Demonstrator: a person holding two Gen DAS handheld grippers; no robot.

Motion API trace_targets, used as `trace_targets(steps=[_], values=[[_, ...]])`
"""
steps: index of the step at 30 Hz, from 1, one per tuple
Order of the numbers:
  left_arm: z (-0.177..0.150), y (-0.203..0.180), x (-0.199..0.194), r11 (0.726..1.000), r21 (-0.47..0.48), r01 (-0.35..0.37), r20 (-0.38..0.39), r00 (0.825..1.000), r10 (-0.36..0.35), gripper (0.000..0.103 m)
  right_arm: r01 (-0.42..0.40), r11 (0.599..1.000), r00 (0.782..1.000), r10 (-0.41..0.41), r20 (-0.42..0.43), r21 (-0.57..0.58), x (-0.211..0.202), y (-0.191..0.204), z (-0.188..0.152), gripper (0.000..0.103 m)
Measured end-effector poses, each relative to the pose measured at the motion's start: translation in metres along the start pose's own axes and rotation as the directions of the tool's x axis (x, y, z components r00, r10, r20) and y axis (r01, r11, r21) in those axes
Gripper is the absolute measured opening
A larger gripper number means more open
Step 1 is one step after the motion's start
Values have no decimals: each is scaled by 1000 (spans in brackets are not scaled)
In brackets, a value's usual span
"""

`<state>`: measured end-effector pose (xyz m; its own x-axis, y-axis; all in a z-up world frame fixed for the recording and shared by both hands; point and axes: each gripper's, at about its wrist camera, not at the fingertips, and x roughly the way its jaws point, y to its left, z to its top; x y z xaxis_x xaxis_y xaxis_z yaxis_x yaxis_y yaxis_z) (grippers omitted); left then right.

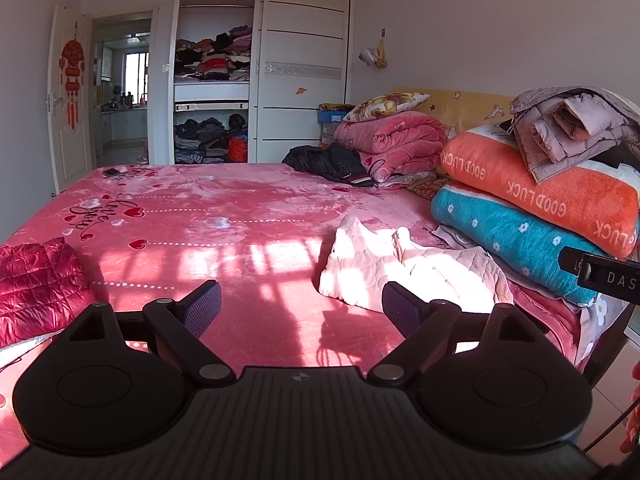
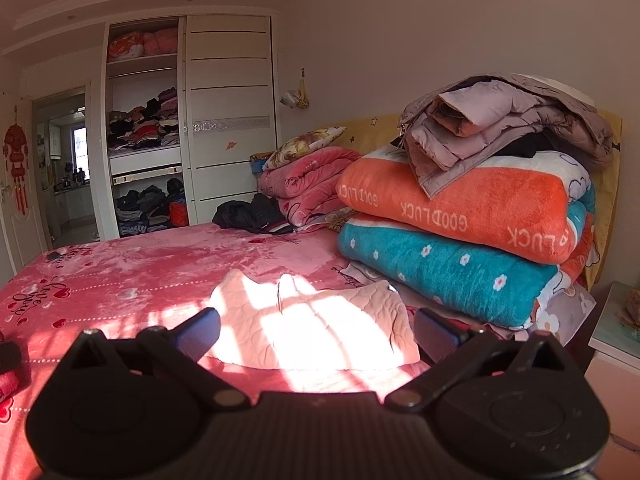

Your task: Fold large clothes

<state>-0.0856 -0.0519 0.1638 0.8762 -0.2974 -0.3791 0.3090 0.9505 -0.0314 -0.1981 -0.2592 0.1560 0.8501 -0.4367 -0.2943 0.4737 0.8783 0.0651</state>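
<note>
A pale pink quilted garment [image 1: 404, 268] lies folded on the pink bed cover [image 1: 224, 216], lit by sun; in the right wrist view it [image 2: 316, 320] sits just ahead of the fingers. My left gripper [image 1: 300, 308] is open and empty above the bed, left of the garment. My right gripper [image 2: 316, 332] is open and empty, its fingers either side of the garment's near edge, above it. A red quilted jacket [image 1: 36, 288] lies at the bed's left edge. A mauve padded coat [image 2: 500, 132] lies folded on the blanket stack.
Folded orange [image 2: 460, 204] and teal [image 2: 440, 272] blankets stack at the right by the headboard. Pink blankets with a pillow [image 1: 392, 140] and dark clothes [image 1: 328, 164] lie at the far side. An open wardrobe [image 1: 216, 68] and doorway stand behind. A nightstand [image 2: 616, 320] is at right.
</note>
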Motion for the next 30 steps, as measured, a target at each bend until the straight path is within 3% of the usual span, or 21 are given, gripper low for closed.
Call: trace_targets(steps=[30], values=[[-3,12,-5,998,33,59,-29,998,-58,103,27,999,1000,-27,4,27,5,-14,-7,102]])
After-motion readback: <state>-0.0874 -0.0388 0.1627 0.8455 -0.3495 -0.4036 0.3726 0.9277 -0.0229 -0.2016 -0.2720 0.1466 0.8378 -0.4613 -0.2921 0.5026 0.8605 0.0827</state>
